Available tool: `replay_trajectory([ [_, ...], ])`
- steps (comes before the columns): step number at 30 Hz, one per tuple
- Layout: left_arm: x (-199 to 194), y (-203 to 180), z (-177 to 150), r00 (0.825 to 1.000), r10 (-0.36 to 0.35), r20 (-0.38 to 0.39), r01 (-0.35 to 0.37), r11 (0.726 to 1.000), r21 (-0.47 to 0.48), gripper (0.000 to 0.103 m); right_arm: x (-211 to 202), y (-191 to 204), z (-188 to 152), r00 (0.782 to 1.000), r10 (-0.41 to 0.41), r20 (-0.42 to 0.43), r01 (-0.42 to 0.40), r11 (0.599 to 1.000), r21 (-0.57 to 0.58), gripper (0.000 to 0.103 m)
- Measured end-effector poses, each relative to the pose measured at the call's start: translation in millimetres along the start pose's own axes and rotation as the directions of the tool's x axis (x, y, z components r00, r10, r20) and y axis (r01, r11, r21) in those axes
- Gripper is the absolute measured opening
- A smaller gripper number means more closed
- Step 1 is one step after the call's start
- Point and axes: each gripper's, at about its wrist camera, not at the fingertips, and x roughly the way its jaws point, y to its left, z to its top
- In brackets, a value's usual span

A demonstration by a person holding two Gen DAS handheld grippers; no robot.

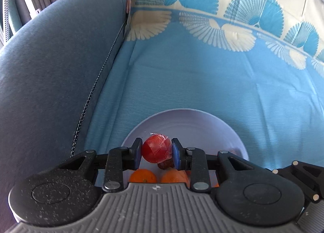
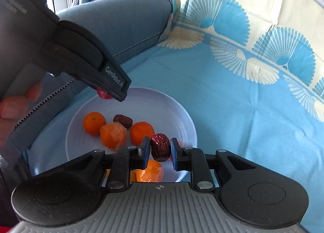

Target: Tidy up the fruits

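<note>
Left tongs [image 1: 156, 150], marked "GenRobot.AI", clamp a red wrapped fruit [image 1: 157, 148]; right tongs [image 2: 160, 150] clamp a date [image 2: 160, 147].

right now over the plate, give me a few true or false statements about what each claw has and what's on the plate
1. The left claw is shut on a red wrapped fruit. True.
2. The right claw is empty. False: it grips a dark red date.
3. The white plate lies on a blue patterned cloth. True.
4. The plate holds only dates. False: oranges lie on it too, beside another date.
5. Both claws are above the plate. True.
</note>
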Motion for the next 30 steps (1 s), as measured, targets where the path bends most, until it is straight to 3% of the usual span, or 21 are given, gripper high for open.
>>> replay_trajectory([
  [3, 7.5, -1.7, 2.3, 1.000, 0.011, -0.008, -0.010, 1.000, 0.011, 0.039, 8.9, -2.0, -0.8, 1.000, 0.005, -0.004, -0.005, 1.000, 0.008, 0.023],
  [4, 8.0, -2.4, 3.5, 1.000, 0.010, -0.006, -0.010, 1.000, 0.018, 0.059, 9.8, -2.0, -1.1, 1.000, 0.004, 0.003, -0.004, 1.000, 0.010, 0.023],
  [5, 5.9, -2.7, 4.2, 1.000, 0.013, 0.004, -0.013, 1.000, 0.022, 0.073, 10.7, -1.8, -0.8, 1.000, 0.004, 0.004, -0.004, 1.000, 0.008, 0.033],
  [6, 1.9, -2.6, 4.5, 0.999, 0.023, 0.023, -0.024, 1.000, 0.019, 0.099, 10.6, -1.8, -0.4, 1.000, 0.010, 0.003, -0.010, 1.000, 0.006, 0.044],
  [7, -4.0, -2.1, 3.6, 0.998, 0.039, 0.048, -0.040, 0.999, 0.007, 0.103, 9.3, -2.1, -0.2, 1.000, 0.013, 0.008, -0.014, 1.000, 0.009, 0.067],
  [8, -10.6, -1.5, 2.2, 0.997, 0.044, 0.070, -0.044, 0.999, -0.001, 0.103, 6.2, -1.9, 0.2, 1.000, 0.005, 0.017, -0.005, 1.000, 0.014, 0.081],
  [13, -35.5, -0.5, -6.1, 0.999, 0.036, 0.014, -0.036, 0.999, 0.006, 0.103, -21.0, 3.9, -2.8, 0.999, -0.032, 0.038, 0.030, 0.999, 0.036, 0.093],
  [21, -99.3, 5.1, -48.0, 0.999, 0.010, -0.036, -0.012, 0.999, -0.047, 0.103, -88.9, 25.4, -15.9, 0.997, -0.068, 0.046, 0.064, 0.994, 0.093, 0.099],
  [30, -166.5, 0.5, -97.7, 0.999, 0.040, 0.031, -0.039, 0.999, -0.036, 0.103, -145.2, 45.9, -36.1, 0.992, -0.094, 0.085, 0.086, 0.992, 0.094, 0.102],
])
